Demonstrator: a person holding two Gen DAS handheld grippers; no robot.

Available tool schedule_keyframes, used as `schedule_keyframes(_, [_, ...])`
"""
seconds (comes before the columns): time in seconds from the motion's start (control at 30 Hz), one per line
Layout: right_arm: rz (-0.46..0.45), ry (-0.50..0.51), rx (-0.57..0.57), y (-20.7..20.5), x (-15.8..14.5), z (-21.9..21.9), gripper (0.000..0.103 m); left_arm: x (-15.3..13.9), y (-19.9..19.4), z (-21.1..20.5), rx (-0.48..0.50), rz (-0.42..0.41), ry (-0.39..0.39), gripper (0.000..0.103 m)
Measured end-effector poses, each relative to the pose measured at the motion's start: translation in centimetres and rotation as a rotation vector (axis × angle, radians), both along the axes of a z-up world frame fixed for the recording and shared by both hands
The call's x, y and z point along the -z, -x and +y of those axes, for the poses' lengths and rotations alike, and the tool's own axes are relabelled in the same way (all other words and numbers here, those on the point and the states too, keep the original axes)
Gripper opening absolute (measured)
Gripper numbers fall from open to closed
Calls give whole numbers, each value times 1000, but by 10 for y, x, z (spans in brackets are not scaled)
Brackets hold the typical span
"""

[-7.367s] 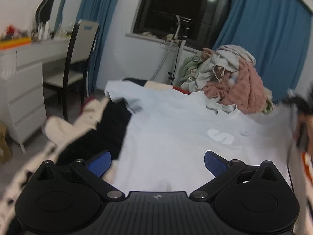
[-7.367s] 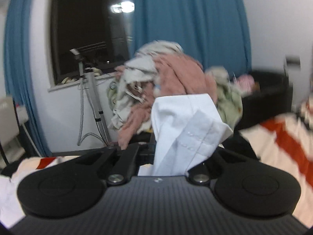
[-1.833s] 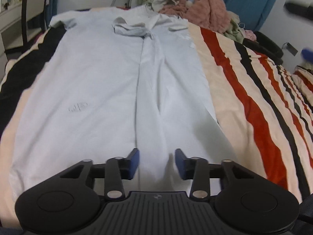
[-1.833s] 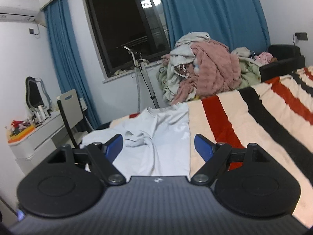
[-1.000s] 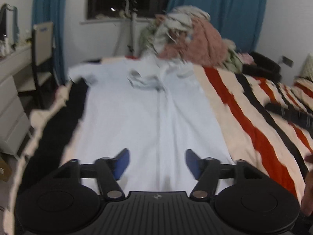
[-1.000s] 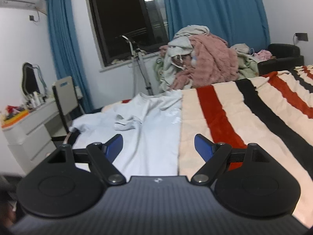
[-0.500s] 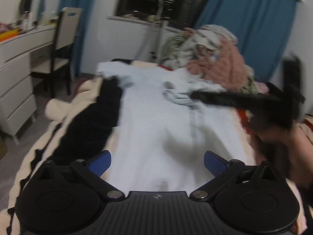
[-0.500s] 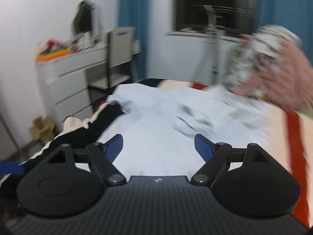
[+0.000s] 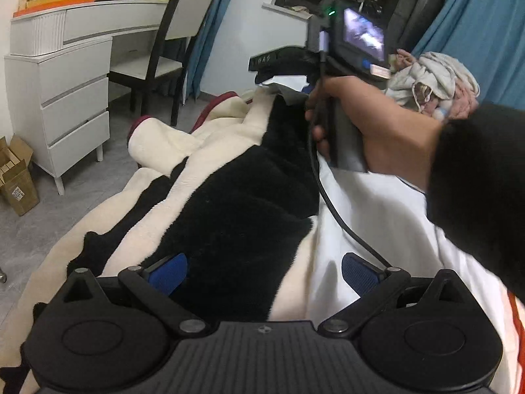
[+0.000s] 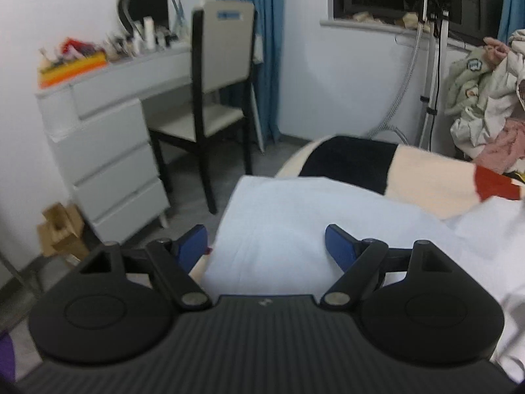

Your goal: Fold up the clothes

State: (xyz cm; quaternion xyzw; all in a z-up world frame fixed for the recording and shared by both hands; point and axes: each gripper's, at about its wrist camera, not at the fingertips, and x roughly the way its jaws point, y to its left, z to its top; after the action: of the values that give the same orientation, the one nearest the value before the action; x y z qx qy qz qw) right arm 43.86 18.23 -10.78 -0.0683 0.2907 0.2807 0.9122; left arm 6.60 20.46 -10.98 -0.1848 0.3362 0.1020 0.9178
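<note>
A pale blue shirt [image 9: 377,203] lies spread on the striped blanket [image 9: 236,203]. In the left wrist view my left gripper [image 9: 264,272] stands wide open, low over the blanket's black stripe and the shirt's left edge, with nothing between its pads. A hand [image 9: 370,124] in a black sleeve holds my right gripper [image 9: 261,69] farther up the bed, over the shirt's sleeve. In the right wrist view the right gripper [image 10: 265,244] hangs over that flat sleeve [image 10: 295,216]. Its jaws are closing, the sleeve cloth lies between them, and the pads do not press on it.
A white dresser [image 9: 65,98] and a chair [image 9: 177,42] stand left of the bed, with a cardboard box [image 9: 16,177] on the grey floor. A heap of clothes [image 9: 436,78] lies at the head of the bed. Blue curtains, a dark window and a stand [image 10: 433,65] are behind.
Both grippers have swung left toward the bed's left edge. The left jaws have spread wider. The hand with the right gripper has crossed the left view and now hangs over the shirt's sleeve.
</note>
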Motion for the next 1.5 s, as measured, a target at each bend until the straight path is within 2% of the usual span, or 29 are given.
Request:
schedule_keyframes(0.07, [10,13,13,-7,6,3,67,0,-2,-3,9,-6,-27,102])
schedule_keyframes(0.1, [12,12,19,-10,7,3,58,1,-3,-4,11,-9,-36,102])
schedule_keyframes(0.13, [9,-5,24,-10,5,-1,45,1,-3,-3,7,-11,-30,102])
schedule_keyframes(0.17, [6,-23,30,-11,3,-4,37,1,-2,-2,3,-16,-17,102])
schedule_keyframes(0.23, [4,-66,51,-10,-4,-16,12,0,1,1,-8,-27,6,102])
schedule_keyframes(0.27, [-8,-79,71,-8,-11,-23,9,0,2,2,-15,-31,12,102])
schedule_keyframes(0.37, [-43,-124,124,-3,-32,-49,9,-4,9,3,-30,-36,23,102])
schedule_keyframes(0.5, [-133,-177,160,6,-65,-99,8,-12,17,0,-47,-31,16,102])
schedule_keyframes(0.67, [-206,-249,274,5,-98,-182,8,-17,19,-12,-30,18,-47,102])
schedule_keyframes(0.73, [-225,-267,335,1,-101,-219,8,-19,19,-16,-25,24,-64,102])
schedule_keyframes(0.87, [-213,-302,506,-16,-79,-296,8,-16,14,-19,1,12,-73,102])
schedule_keyframes(1.07, [-91,-320,691,-46,7,-378,8,-13,6,-25,35,-44,-75,102])
schedule_keyframes(1.2, [-32,-355,709,-53,41,-390,12,-8,-5,-27,39,-52,-53,102])
schedule_keyframes(1.27, [-14,-345,684,-53,42,-388,26,-7,-9,-30,47,-55,-55,102])
schedule_keyframes(1.3, [-15,-331,653,-52,39,-384,44,-7,-11,-31,53,-60,-57,102])
schedule_keyframes(1.33, [-24,-317,618,-50,34,-380,70,-7,-12,-32,59,-66,-54,102])
schedule_keyframes(1.37, [-34,-304,590,-46,30,-376,81,-7,-13,-32,62,-68,-46,102])
schedule_keyframes(1.4, [-47,-292,575,-40,25,-373,88,-7,-14,-32,65,-70,-38,102])
schedule_keyframes(1.5, [-81,-262,543,-17,2,-365,87,-9,-12,-33,69,-83,-25,102])
